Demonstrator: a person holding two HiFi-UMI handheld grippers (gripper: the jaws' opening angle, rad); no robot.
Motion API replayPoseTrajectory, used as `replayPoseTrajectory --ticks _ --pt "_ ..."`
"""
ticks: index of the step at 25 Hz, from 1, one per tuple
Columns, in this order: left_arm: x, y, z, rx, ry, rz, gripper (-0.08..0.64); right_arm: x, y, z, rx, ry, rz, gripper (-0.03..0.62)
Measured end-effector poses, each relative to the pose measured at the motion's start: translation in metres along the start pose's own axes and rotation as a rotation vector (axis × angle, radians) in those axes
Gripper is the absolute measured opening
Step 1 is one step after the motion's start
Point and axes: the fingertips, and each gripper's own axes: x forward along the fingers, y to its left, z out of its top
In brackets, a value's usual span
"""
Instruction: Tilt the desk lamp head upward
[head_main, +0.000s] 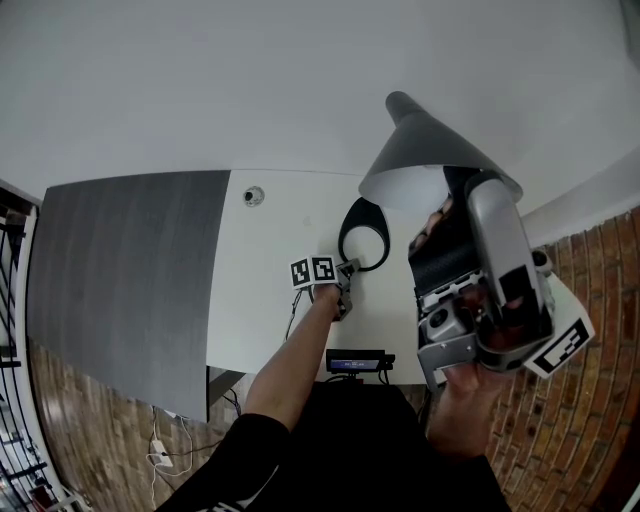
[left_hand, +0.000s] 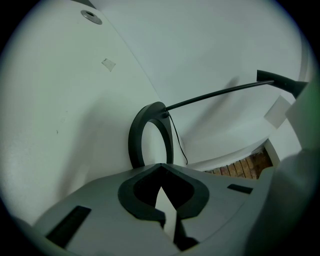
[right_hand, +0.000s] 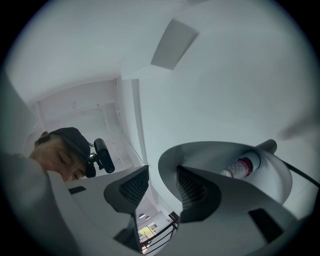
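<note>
The desk lamp has a grey cone shade (head_main: 430, 150), a thin black arm (left_hand: 215, 95) and a black ring base (head_main: 362, 235) on the white table (head_main: 270, 330). My right gripper (head_main: 455, 195) is raised at the shade's lower rim. In the right gripper view its jaws (right_hand: 162, 172) straddle the rim (right_hand: 161, 161): one finger inside the shade (right_hand: 225, 155) near the bulb (right_hand: 240, 165), one outside, with a gap showing. My left gripper (head_main: 347, 268) rests low by the ring base (left_hand: 150, 132), fingertips (left_hand: 161, 172) meeting on nothing.
A dark grey panel (head_main: 130, 270) adjoins the table's left side. A round grommet (head_main: 253, 195) sits in the tabletop at the back. A small black device (head_main: 355, 360) lies at the front edge. The lamp's cable (left_hand: 177, 142) trails off the base. A white wall stands behind.
</note>
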Motion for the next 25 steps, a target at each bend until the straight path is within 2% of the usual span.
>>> replayPoseTrajectory --ticks 13,20,25 --pt "0.001 0.005 0.001 -0.012 -0.021 -0.004 0.009 -0.002 0.002 -0.004 0.002 0.007 0.035 0.175" --pt "0.000 0.009 -0.001 -0.006 -0.028 0.009 0.009 -0.008 0.002 -0.009 0.060 0.006 0.056 0.175" --pt "-0.005 0.016 0.003 -0.064 -0.103 -0.023 0.009 -0.018 -0.002 -0.018 0.032 0.036 0.067 0.175"
